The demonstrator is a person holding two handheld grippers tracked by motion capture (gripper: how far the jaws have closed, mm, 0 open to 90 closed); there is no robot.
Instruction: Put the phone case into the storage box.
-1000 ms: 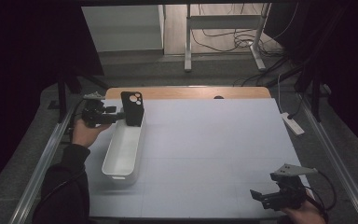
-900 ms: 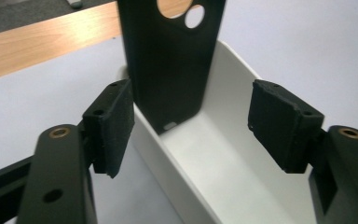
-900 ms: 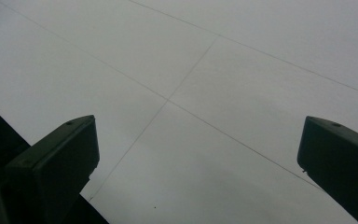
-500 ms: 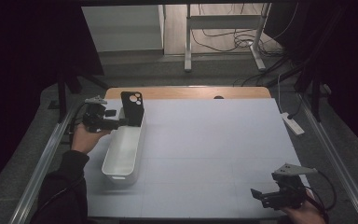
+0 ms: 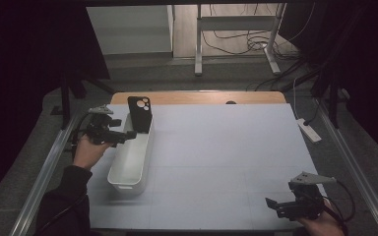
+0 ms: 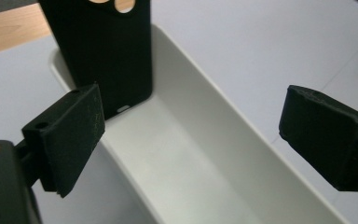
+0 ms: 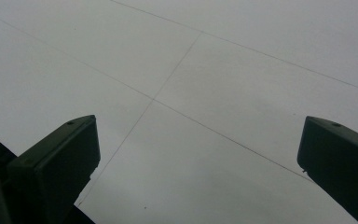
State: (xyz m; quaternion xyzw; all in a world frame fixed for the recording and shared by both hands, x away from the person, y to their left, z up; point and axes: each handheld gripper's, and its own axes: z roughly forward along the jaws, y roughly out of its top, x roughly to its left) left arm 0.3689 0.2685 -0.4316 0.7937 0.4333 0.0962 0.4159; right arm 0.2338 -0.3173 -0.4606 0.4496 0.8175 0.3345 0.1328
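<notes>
Status: placement of the phone case [image 5: 140, 113] in the bin [image 5: 130, 160] appears complete. The case stands upright at the far end of the bin, leaning against its end wall, with the camera cut-outs at the top. The bin lies near the left edge of the surface [image 5: 226, 162], its long axis running from the far edge toward the near edge.

Left gripper [image 5: 128, 136]: jaws have just been opening and now stand wide. In the left gripper view, the case [image 6: 102, 51] is beyond the pads [image 6: 72, 135], not between them; no contact is visible. The gripper is at the bin's left rim, just beside the case.

Right gripper [image 5: 275, 204]: jaws wide, nothing between them. It rests at the near right corner of the surface, well apart from the bin.

Remaining, as judged: withdraw the left gripper clear of the bin. No other loose items are visible on the surface.
</notes>
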